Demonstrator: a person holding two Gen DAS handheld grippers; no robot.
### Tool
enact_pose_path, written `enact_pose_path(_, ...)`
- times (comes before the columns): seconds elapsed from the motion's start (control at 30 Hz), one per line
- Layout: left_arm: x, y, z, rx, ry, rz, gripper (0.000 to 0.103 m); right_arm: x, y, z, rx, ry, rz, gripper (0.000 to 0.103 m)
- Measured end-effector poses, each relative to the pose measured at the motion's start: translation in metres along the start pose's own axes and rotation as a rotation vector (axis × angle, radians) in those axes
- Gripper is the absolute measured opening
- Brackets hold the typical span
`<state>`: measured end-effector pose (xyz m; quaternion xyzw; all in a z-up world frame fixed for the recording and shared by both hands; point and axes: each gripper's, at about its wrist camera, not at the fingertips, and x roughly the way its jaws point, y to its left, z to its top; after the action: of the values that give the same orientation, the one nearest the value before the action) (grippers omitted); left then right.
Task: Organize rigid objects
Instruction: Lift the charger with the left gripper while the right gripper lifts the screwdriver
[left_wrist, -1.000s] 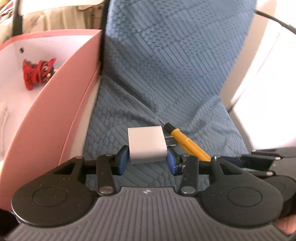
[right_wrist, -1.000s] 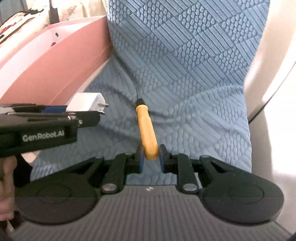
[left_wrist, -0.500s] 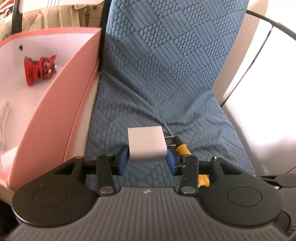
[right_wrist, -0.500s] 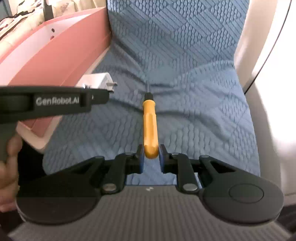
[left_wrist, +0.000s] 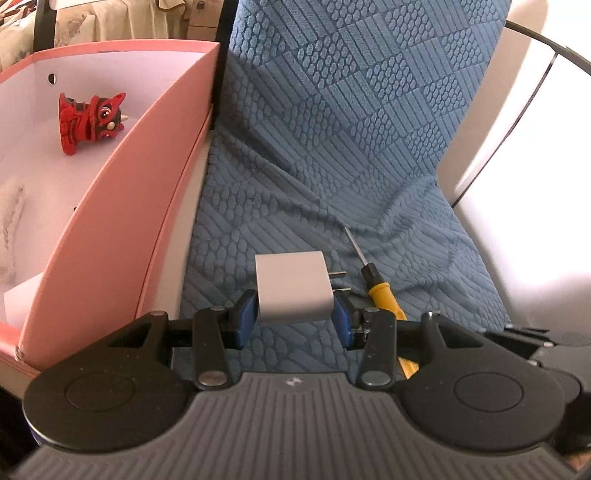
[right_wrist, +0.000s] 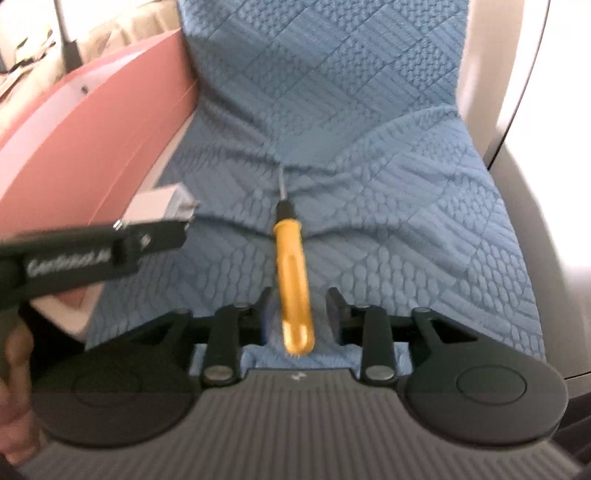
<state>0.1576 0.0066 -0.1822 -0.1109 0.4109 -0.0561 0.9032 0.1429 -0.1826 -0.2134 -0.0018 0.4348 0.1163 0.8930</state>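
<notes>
My left gripper (left_wrist: 294, 319) is shut on a white plug adapter (left_wrist: 293, 286) with its prongs pointing right, held above the blue quilted seat. It also shows blurred at the left of the right wrist view (right_wrist: 159, 206). A yellow-handled screwdriver (right_wrist: 293, 284) lies on the seat between the fingers of my right gripper (right_wrist: 299, 317), whose jaws stand apart on either side of the handle without touching it. The screwdriver also shows in the left wrist view (left_wrist: 382, 291), just right of the adapter.
A pink box (left_wrist: 122, 229) with a white inside stands to the left on the seat and holds a red figurine (left_wrist: 90, 120). The blue quilted seat cover (left_wrist: 332, 147) rises into a backrest ahead. A white armrest (left_wrist: 524, 206) lies to the right.
My right gripper's jaws have opened off the screwdriver handle, and the screwdriver now lies on the seat. My left gripper still holds the adapter and has shifted slightly.
</notes>
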Motion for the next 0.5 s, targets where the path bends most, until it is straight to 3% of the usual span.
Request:
enact_pose_path(0.2, 0.001, 0.001, 0.001, -0.003, 0.000, -0.004, 0.050, 0.007, 0.000, 0.010, -0.014, -0.049, 0.027, 0.042)
enact_pose_path(0.5, 0.003, 0.003, 0.002, -0.015, 0.002, -0.005, 0.050, 0.025, 0.008, 0.018, -0.107, -0.033, 0.021, 0.039)
